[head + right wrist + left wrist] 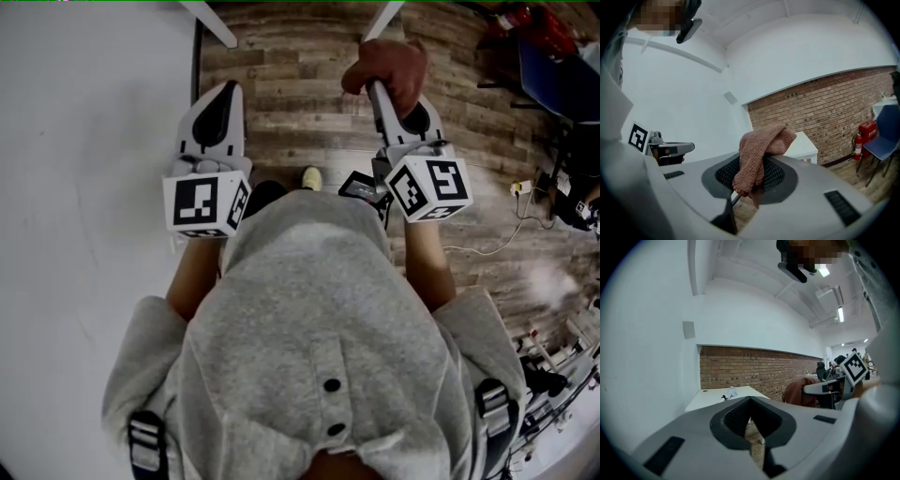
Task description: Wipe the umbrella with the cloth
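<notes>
A reddish-brown cloth hangs bunched from the tips of my right gripper, which is shut on it. In the right gripper view the cloth drapes over both jaws of the right gripper and hides their tips. My left gripper is held level beside it over the edge of the wood floor, jaws shut with nothing between them. The left gripper view shows the left gripper closed, with the cloth off to its right. No umbrella shows in any view.
A white wall runs along my left. A white table stands ahead against a brick wall, its legs at the top of the head view. A blue chair, a red fire extinguisher and cables are at the right.
</notes>
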Demonstrator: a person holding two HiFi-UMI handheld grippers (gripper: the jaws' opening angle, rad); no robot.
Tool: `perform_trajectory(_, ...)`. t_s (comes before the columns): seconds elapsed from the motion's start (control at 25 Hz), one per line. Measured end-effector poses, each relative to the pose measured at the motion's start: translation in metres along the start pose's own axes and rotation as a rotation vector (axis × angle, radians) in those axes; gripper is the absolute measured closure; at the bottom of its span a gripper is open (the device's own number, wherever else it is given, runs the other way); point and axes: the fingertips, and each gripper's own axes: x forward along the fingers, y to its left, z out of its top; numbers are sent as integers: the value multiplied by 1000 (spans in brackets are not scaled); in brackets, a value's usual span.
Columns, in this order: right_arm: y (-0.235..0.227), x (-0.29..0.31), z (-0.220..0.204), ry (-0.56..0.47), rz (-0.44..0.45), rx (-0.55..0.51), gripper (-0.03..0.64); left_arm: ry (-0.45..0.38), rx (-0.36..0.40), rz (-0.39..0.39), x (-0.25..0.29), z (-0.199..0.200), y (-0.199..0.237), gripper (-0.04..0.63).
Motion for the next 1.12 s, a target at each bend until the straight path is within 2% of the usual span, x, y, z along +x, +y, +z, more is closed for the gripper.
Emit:
perform_trajectory(0.44,-3,14,10,-10,18,-6,525,-16,30,-15,15,15,2,580)
perform_trajectory(0.64,-1,28,8,-13,0,-15,525,-31,28,-35,25,10,17,580)
perform_trajectory(0.84,-1,56,12,-7,-21,-34,525,-49,14,-42,45,11,43,580)
perform_trajectory(1.12,7,135,37,1,-16,-68,525,-49,-8,-44,93,22,108,580)
